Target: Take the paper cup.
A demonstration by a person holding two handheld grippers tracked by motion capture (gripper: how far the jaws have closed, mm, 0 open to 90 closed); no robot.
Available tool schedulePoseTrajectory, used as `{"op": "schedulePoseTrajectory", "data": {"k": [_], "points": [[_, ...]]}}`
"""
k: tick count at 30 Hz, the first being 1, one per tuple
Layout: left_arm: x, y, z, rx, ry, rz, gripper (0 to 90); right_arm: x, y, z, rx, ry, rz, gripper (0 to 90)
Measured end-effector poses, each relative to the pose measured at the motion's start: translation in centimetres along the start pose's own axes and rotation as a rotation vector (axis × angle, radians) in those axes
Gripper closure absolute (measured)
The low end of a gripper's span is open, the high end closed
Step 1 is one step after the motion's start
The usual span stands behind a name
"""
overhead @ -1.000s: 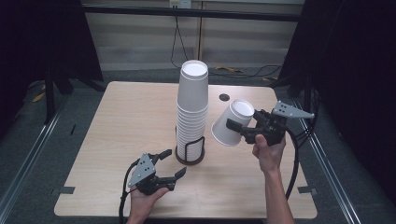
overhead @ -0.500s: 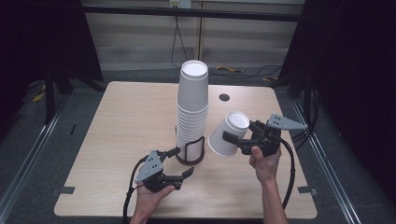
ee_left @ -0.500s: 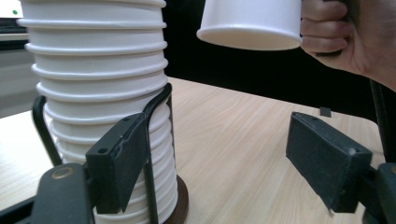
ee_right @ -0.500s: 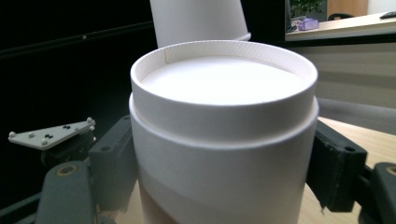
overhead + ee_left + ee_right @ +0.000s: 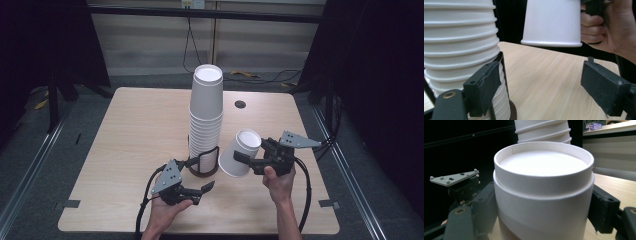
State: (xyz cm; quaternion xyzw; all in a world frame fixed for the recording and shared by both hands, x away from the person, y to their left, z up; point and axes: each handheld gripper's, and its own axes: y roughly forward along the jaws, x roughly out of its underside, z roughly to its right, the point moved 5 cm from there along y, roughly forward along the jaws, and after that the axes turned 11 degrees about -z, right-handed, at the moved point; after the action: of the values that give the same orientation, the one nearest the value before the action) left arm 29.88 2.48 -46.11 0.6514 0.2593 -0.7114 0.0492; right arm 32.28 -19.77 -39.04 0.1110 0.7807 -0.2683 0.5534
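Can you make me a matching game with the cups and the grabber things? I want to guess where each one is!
Things:
1. single cup
2. cup stack
3. left gripper
4. dark hole

Places or states:
A. stands in a black holder
B. jaws open, nothing between them
C. in the tabletop behind the cups
D. clamped in the right gripper, tilted

Pairs: 1-D, 2-A, 3-B, 4-C

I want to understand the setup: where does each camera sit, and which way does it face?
High view: above the table, looking forward and down; forearms, both tools.
Left gripper view: on the left tool, open, facing the cup stack; a hand shows beyond.
Right gripper view: on the right tool, clamping the single cup.
Shared: all three show stack and cup.
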Motion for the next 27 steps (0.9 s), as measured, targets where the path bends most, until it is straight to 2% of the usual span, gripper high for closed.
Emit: {"op": "schedulePoseTrajectory", "data": {"k": [12, 17, 23, 25, 27], "points": [[-0.6, 0.6, 0.6, 0.028, 0.028, -0.001, 15.6, 0.7, 0.9, -0.9, -0.019, -0.015, -0.025, 22.6], [-0.6, 0.8, 0.7, 0.045, 0.036, -0.001, 15.4, 1.7, 1.4, -1.0, -0.037, 0.007, -0.023, 22.6], [-0.4, 1.2, 0.7, 0.056, 0.045, -0.027, 15.3, 2.4, 2.0, -1.4, -0.058, 0.021, -0.033, 22.6], [-0.3, 1.6, 0.8, 0.08, 0.035, -0.021, 15.3, 3.1, 2.4, -1.3, -0.07, 0.034, -0.034, 22.6], [-0.2, 1.6, 0.7, 0.077, 0.047, -0.037, 15.1, 3.3, 2.6, -1.4, -0.084, 0.033, -0.03, 22.6]]}}
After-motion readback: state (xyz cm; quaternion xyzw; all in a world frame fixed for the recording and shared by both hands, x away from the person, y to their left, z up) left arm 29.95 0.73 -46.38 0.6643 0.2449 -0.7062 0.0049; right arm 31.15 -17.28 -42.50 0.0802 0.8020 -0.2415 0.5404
